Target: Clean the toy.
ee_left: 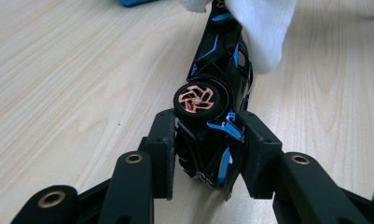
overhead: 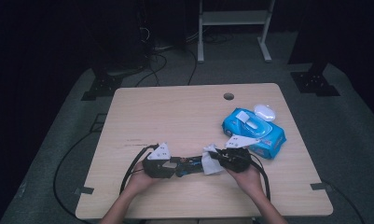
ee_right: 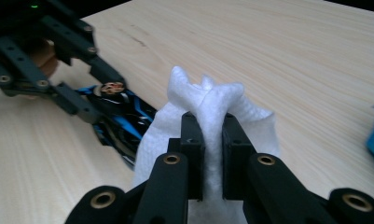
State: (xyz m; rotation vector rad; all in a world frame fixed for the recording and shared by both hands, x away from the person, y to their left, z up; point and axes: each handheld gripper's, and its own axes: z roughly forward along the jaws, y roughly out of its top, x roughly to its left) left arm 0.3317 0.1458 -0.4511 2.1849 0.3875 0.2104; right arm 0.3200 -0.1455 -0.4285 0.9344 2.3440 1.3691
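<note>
This looks like a lab or recording room, dimly lit and set up around one workstation. A pale wood-grain table with a round cable hole at its 12 o'clock edge stands on grey carpet. Black cables trail over the floor at 11 o'clock. At 12 o'clock stands a white metal frame stand, and black metal base plates sit at 2 o'clock and 10 o'clock. Dark tape marks sit at the table's near corners.

On the table, the toy car lies left of the wipe, wipes pack behind.
</note>
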